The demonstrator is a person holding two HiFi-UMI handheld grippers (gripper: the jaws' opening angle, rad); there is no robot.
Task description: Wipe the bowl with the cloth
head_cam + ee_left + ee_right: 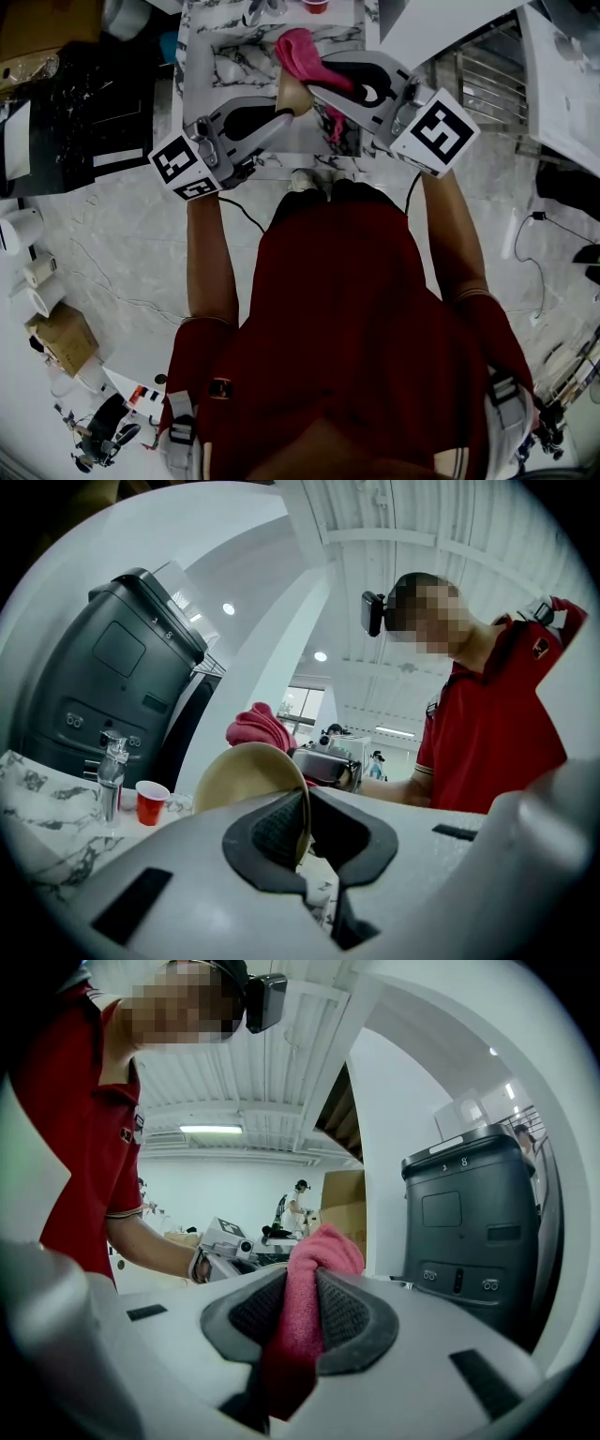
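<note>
A tan bowl (246, 778) is held tilted on its edge above the marble table (217, 58). My left gripper (302, 829) is shut on its rim. In the head view the bowl (292, 94) shows between the two grippers. A pink cloth (309, 1283) is bunched in my right gripper (298, 1309), which is shut on it. From above, the pink cloth (300, 52) pokes out past the right gripper (323, 82) and lies against the bowl's far side. My left gripper (281, 117) reaches the bowl from the near left.
A red cup (150, 802) and a chrome tap (111, 771) stand on the marble table. A large dark grey machine (103, 682) stands behind it. Cardboard boxes and paper rolls (42, 300) lie on the floor at the left. Other people stand in the far room.
</note>
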